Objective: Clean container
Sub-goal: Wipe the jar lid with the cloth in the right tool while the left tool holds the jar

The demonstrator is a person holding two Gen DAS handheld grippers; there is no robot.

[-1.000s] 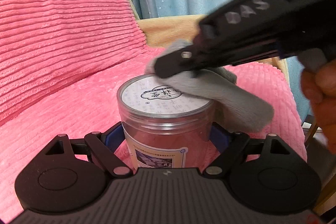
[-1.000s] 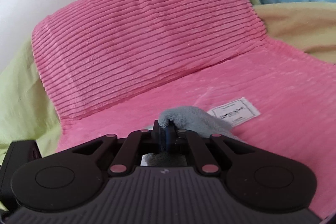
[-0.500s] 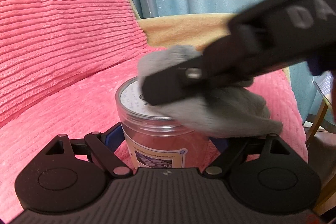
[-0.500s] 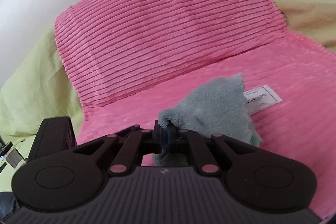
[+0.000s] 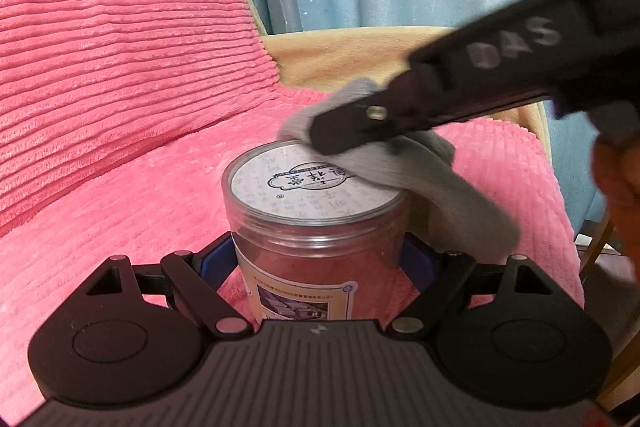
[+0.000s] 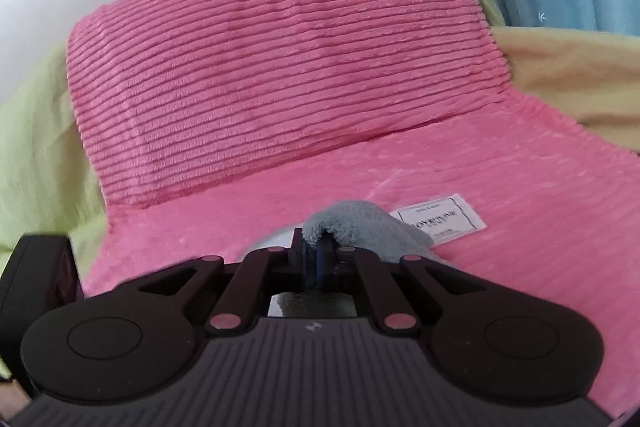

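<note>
Meanwhile, on the pink ribbed blanket (image 5: pixel 120 187):
Container: clear round plastic jar (image 5: pixel 320 251) with white printed lid (image 5: pixel 308 187), upright near the blanket's right edge.
Left gripper (image 5: pixel 320 259): jaws clamped on the jar's sides, below the lid.
Right gripper (image 6: pixel 316 255): pinched tight on a soft grey fleece cloth (image 5: pixel 420 179).
Cloth: pressed on the lid's far right rim, draping over the side.
Handling: likely light, stiff, slick-walled; a mid-body hold seems best, squeezed gently against flexing.

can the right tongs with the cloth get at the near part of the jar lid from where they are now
Probably yes. The right tongs, shut on the grey cloth, sit over the lid's far edge, and nothing covers its near part.
</note>
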